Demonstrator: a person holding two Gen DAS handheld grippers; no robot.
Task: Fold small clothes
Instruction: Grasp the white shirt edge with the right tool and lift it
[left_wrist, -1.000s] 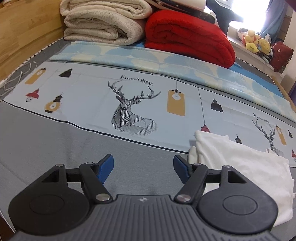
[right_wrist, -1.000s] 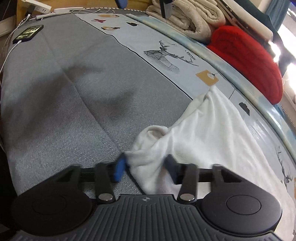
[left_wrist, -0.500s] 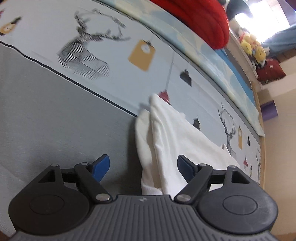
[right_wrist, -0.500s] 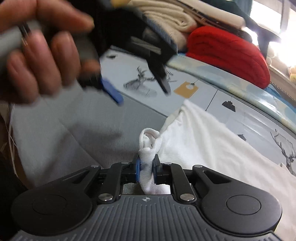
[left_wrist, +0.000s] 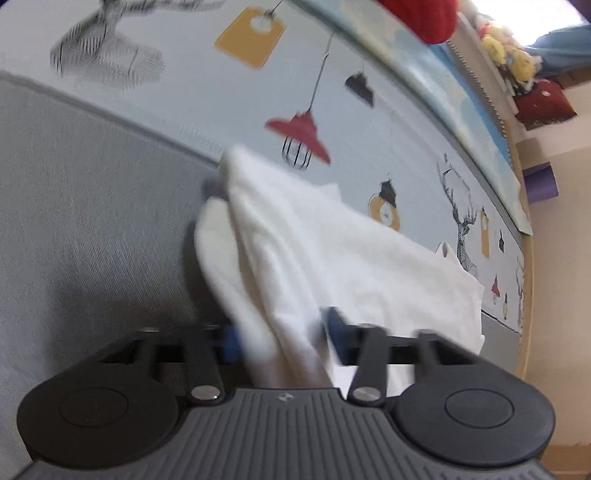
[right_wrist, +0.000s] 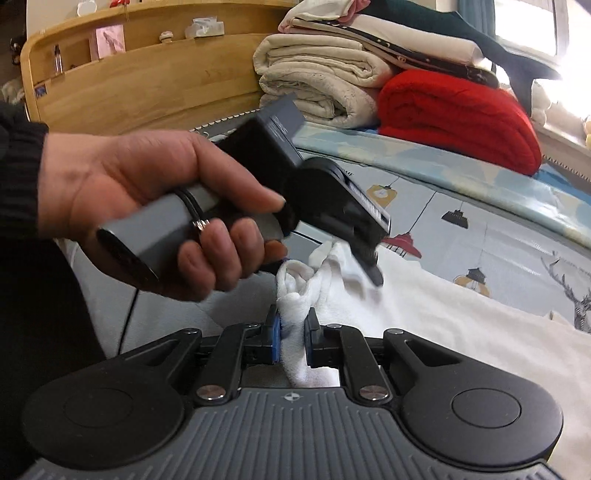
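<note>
— Where is the garment, and what are your claws doing with it?

— The white garment (right_wrist: 461, 325) lies spread on the bedsheet (right_wrist: 498, 236), filling the lower right of my right wrist view. My right gripper (right_wrist: 292, 334), at the bottom centre of that frame, is clenched on a bunched corner of it; the cloth is squeezed between the two blue pads (right_wrist: 275, 334) and stands up in a small knot above them.

— And the left one?

— My left gripper (left_wrist: 282, 338) sits at the lower middle of its own view, with a thick fold of the white garment (left_wrist: 332, 251) running down between its fingers (left_wrist: 338, 325). There is a gap on either side of the fold, so the fingers look parted around the cloth, not pinching it. That frame is blurred, so I cannot be firm about contact.

— Can you see that left tool from the other side?

— Yes. In the right wrist view my left hand (right_wrist: 147, 206) fills the left half of the frame, wrapped around the grey handle, with the black head angled down to the right. Its tip meets the garment just above and to the right of the knot my right claw holds.

— What else is around?

— A red blanket (right_wrist: 458, 114) and cream folded blankets (right_wrist: 317, 81) are stacked at the upper right, against a wooden headboard (right_wrist: 147, 81) at the upper left.
</note>
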